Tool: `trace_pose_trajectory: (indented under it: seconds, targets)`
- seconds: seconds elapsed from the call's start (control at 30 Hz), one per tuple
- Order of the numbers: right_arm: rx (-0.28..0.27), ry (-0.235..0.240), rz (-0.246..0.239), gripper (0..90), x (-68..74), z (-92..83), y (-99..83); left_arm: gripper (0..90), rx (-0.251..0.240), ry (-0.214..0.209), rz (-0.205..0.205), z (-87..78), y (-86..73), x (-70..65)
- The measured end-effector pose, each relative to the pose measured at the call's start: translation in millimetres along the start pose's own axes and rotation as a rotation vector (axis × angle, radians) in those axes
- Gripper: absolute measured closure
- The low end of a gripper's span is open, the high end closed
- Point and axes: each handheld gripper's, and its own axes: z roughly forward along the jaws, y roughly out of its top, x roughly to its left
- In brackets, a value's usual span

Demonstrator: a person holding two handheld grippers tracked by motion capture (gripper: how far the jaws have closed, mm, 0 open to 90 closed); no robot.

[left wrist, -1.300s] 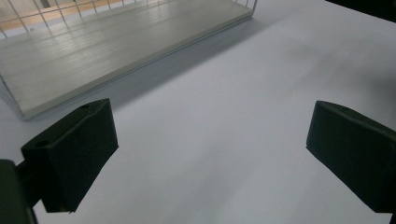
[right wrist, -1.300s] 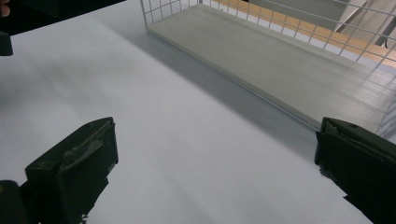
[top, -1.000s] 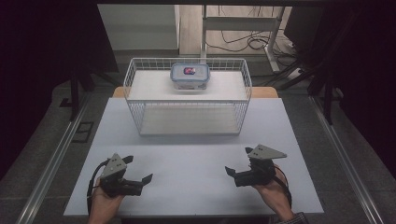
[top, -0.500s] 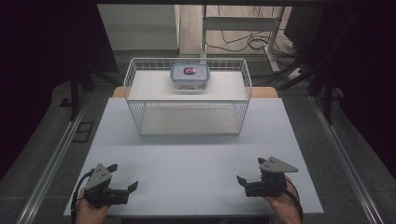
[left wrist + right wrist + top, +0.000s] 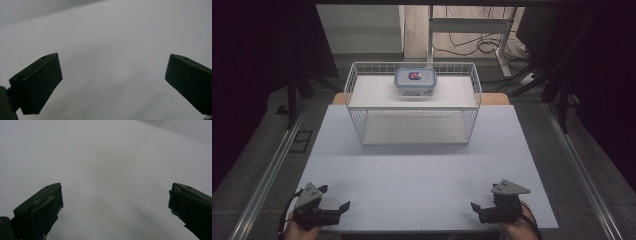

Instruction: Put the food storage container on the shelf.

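My left gripper (image 5: 339, 206) rests low at the front left corner of the white table (image 5: 422, 170), open, with nothing between its jaws. My right gripper (image 5: 477, 209) sits at the front right corner, also open and empty. In the left gripper view the left gripper (image 5: 112, 77) has its two black jaws spread wide over bare white tabletop. The right gripper (image 5: 115, 202) looks the same in the right gripper view. A white wire basket (image 5: 357, 107) stands at the far middle of the table. A clear lidded food container (image 5: 415, 81) with something red and dark inside sits at the basket's back.
A metal rail (image 5: 272, 165) runs along the table's left side and another (image 5: 582, 170) along the right. Cables (image 5: 462, 47) lie on the floor beyond the table. A wide bare stretch of tabletop separates the grippers from the basket.
Both grippers have drawn back toward the table's front edge and apart, toward its corners. They stay open. The basket and container have not moved.
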Motion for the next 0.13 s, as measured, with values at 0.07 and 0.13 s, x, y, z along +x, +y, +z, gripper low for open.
trace_pose_trajectory:
  seconds: [0.07,0.13]
  targets:
    - [0.013,-0.002,0.003,0.0,-0.9,1.7,-1.0,0.2,0.004,0.003,0.013,0.6,0.7,-1.3]
    - [0.022,-0.005,0.003,0.0,-1.3,3.1,-1.6,0.0,0.007,0.008,0.018,1.3,0.9,-2.2]
